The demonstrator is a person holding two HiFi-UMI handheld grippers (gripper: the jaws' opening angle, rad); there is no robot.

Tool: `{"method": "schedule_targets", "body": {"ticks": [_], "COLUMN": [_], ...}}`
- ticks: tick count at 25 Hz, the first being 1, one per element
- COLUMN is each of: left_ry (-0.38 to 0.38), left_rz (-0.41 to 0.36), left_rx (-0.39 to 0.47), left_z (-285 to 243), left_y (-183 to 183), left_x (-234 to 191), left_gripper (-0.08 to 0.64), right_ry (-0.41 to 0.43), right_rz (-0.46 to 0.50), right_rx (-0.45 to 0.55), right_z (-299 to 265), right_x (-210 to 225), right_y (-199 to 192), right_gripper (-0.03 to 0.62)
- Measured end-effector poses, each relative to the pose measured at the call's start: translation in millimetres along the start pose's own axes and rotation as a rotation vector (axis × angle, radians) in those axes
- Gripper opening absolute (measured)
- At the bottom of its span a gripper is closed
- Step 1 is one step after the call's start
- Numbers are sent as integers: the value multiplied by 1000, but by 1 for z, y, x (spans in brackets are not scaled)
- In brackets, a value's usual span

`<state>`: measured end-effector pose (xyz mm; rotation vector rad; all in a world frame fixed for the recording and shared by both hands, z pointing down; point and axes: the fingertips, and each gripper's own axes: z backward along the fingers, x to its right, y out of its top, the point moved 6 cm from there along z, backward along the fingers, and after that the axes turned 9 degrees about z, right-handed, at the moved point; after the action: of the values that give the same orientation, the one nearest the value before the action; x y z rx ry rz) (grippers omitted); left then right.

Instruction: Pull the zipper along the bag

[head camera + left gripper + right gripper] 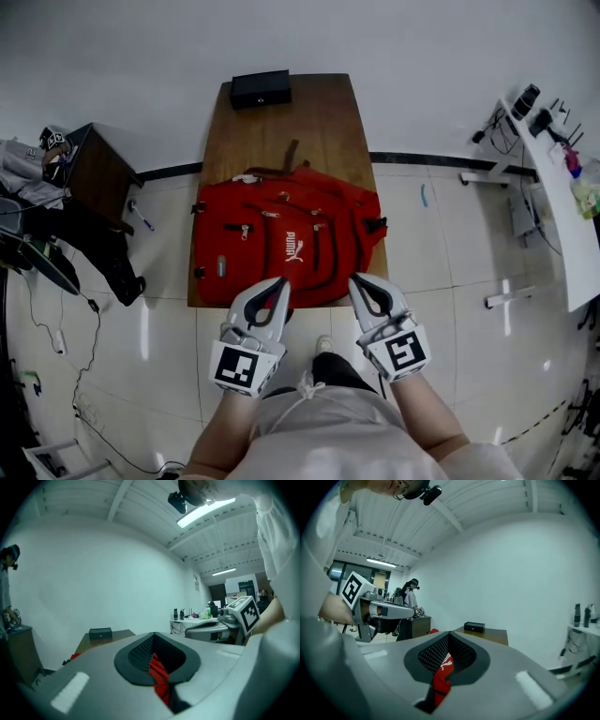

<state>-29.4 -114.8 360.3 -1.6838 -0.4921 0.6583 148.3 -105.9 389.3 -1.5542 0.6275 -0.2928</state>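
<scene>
A red backpack (281, 239) with black zipper lines and a white logo lies flat on the wooden table (309, 112). Both grippers hover at its near edge, above the table's front. My left gripper (281, 284) is shut with nothing held, its tips over the bag's lower left part. My right gripper (357, 281) is likewise shut and empty, at the bag's lower right corner. Through the gap behind each pair of jaws, red backpack fabric (159, 672) shows in the left gripper view. The backpack's logo (442, 677) shows the same way in the right gripper view.
A black box (261, 89) sits at the table's far end. A dark cabinet (94, 169) with clutter and cables stands to the left, a white desk (562, 216) to the right. A person (410, 597) stands by the cabinet.
</scene>
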Motion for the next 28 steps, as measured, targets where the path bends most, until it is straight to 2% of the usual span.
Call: {"method": "schedule_targets", "body": {"ticks": [8,17,22,28], "left_ry": [-16,-81,-83,-52], "left_rz": [0,8,9,4], "left_rx": [18,35,51,76], "left_z": [139,266,304,328], "left_y": [-22,-44,-45,-44], "left_x": [14,36,52,54], "left_gripper": [6,6,6,6], "right_ry": [-125,-153,-147,-115], "right_rz": [-73,-72,-53,-74], "right_rx": [-48,-68,-75,-67], "right_z": [66,136,160,165], "right_x": [-108,-235,-270,-288], "right_y": [22,45,54,51], "right_gripper": [8,7,6,6]}}
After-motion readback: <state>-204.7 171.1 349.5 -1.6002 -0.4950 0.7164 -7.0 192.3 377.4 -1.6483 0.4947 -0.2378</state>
